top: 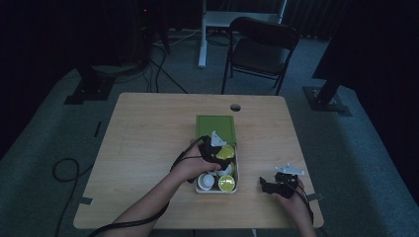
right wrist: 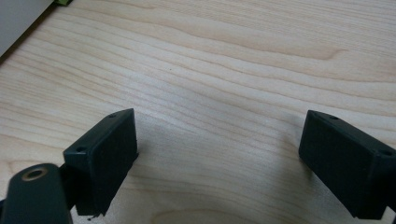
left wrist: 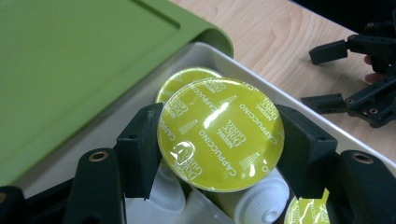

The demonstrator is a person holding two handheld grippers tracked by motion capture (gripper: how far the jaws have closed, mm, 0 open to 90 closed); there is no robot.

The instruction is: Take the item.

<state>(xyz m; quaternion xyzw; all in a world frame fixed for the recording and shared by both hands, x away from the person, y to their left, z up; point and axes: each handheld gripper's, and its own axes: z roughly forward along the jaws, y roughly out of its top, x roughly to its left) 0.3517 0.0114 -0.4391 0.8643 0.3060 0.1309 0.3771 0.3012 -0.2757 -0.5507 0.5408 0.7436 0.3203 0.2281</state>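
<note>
The high view looked down on the table (top: 148,123) from above; both gripper views sat close, sharing the white tray (left wrist: 322,123) edge.

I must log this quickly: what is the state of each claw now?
Left claw: closed on a yellow-green coffee capsule, over the white box.
Right claw: open, holding nothing, above the table.

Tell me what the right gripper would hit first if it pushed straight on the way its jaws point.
Most likely the light wooden tabletop: the right gripper points its open black jaws down at bare wood, nothing between them. How steeply it angles is hard to judge.
</note>
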